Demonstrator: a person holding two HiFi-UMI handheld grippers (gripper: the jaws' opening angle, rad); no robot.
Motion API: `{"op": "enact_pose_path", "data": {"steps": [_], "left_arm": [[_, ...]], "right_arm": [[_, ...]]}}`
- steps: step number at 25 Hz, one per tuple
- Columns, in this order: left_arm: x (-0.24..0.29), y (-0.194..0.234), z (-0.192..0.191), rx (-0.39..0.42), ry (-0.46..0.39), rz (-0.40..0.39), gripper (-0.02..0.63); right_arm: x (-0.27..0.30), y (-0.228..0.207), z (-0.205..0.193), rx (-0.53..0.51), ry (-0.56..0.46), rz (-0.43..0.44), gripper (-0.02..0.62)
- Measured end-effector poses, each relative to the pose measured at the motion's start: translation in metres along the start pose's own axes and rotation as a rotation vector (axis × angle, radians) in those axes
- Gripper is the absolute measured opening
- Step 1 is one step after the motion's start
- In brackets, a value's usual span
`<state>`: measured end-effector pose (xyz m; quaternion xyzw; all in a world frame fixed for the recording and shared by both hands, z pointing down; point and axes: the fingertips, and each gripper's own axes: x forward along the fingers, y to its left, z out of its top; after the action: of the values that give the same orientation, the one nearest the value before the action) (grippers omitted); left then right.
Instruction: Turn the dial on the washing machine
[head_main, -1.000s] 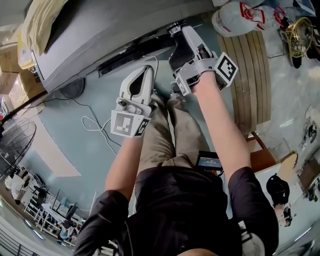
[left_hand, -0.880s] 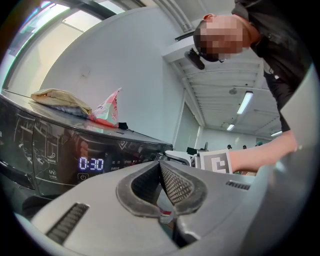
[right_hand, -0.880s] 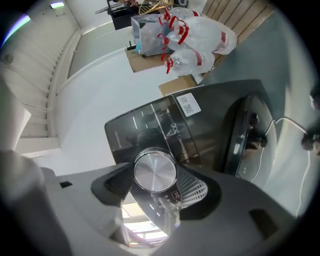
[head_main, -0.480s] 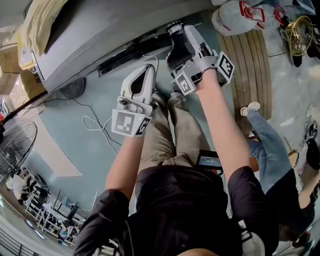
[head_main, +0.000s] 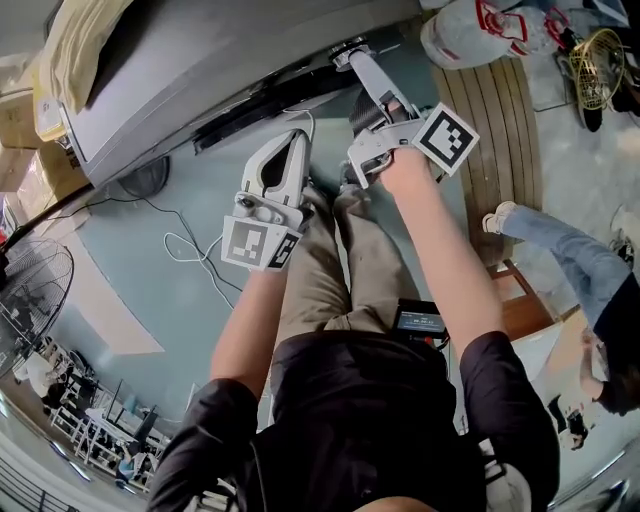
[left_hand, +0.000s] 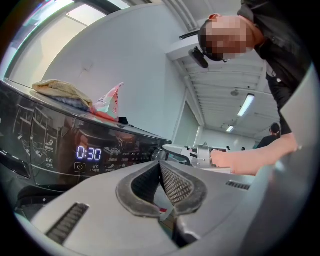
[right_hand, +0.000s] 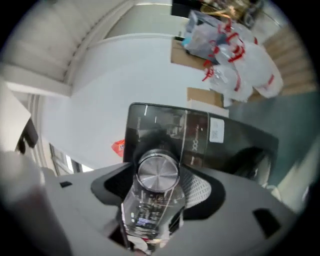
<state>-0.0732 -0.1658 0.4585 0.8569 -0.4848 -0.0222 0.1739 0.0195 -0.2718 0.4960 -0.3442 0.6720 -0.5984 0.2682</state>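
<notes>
The washing machine lies along the top of the head view, with its dark control panel facing me. My right gripper reaches the panel's right end, and its jaws sit on either side of the silver dial, pads pressed against its rim. In the right gripper view the right gripper has the dial filling the gap between its jaws. My left gripper hangs just below the panel, shut and empty, pads meeting. The lit display reads 0:30.
A yellowish cloth and a red-and-white bag lie on the machine's top. A cable loops over the floor beside a standing fan. A wooden pallet and a white plastic bag are at the right, where another person stands.
My right gripper has rolled about the dial while staying on it, its marker cube swinging round. A person has walked in at the right. The left gripper has held still.
</notes>
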Motion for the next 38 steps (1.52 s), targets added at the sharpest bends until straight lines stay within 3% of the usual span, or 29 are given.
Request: {"op": "enact_pose_path", "data": {"steps": [5, 11, 13, 19, 22, 33, 38], "left_arm": [[0.001, -0.002, -0.001, -0.005, 0.001, -0.007, -0.005], [0.003, -0.004, 0.0, -0.01, 0.003, -0.014, -0.005], [0.003, -0.004, 0.0, -0.008, 0.003, -0.016, -0.004], [0.004, -0.004, -0.003, -0.013, 0.008, -0.021, -0.005], [0.004, -0.005, -0.005, -0.017, 0.015, -0.025, -0.005], [0.004, -0.003, -0.006, -0.034, 0.015, -0.026, -0.005], [0.003, -0.003, -0.008, -0.046, 0.016, -0.027, -0.004]], "right_arm": [[-0.005, 0.021, 0.009, -0.49, 0.003, -0.067, 0.281], [-0.004, 0.042, 0.007, -1.238, 0.053, -0.132, 0.327], [-0.004, 0.04, 0.001, -1.362, 0.078, -0.135, 0.327], [0.005, 0.015, -0.018, -1.535, 0.159, -0.171, 0.327], [0.007, 0.017, -0.018, -1.562, 0.131, -0.173, 0.327], [0.008, 0.019, -0.014, -1.547, 0.132, -0.199, 0.294], [0.007, 0.017, -0.015, -1.455, 0.117, -0.206, 0.276]]}}
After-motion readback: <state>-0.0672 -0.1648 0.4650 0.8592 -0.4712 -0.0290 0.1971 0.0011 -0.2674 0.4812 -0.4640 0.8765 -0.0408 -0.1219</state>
